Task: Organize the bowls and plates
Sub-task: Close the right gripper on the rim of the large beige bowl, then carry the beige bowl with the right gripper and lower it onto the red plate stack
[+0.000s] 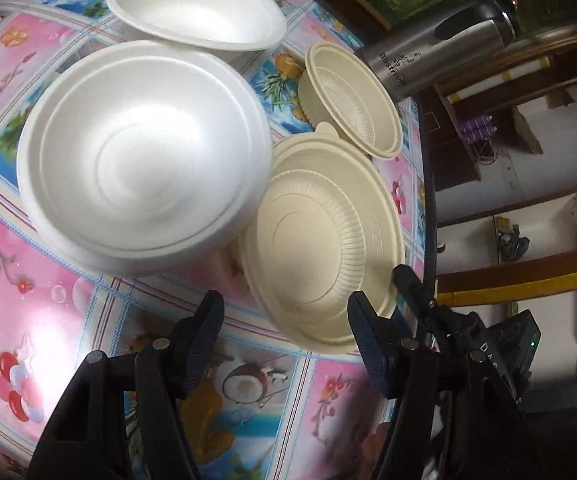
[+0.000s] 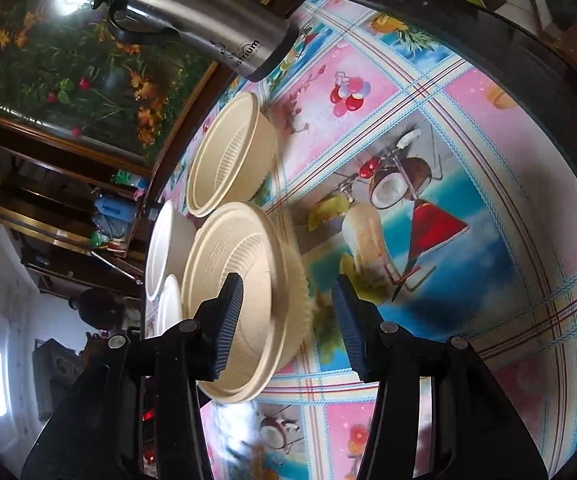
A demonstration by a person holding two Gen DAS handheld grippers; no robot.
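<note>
In the left wrist view two white foam bowls stand on the table, a big near one (image 1: pixel 144 160) and one behind it (image 1: pixel 196 12). A cream ribbed bowl (image 1: pixel 320 236) sits just ahead of my left gripper (image 1: pixel 286 336), which is open and holds nothing; its right finger overlaps the bowl's near rim. A second cream bowl (image 1: pixel 352 100) stands farther back. In the right wrist view my right gripper (image 2: pixel 288 320) is open around the near cream bowl (image 2: pixel 240 280): one finger shows over its inside, the other stands outside the wall with a gap. The second cream bowl (image 2: pixel 228 160) is behind.
A steel thermos jug (image 1: pixel 440 44) (image 2: pixel 196 12) stands at the table's far edge. The table carries a pink and blue fruit-print cloth (image 2: pixel 448 200) and ends in a dark rim (image 1: pixel 428 200). Wooden furniture and a person (image 2: pixel 96 308) are beyond it.
</note>
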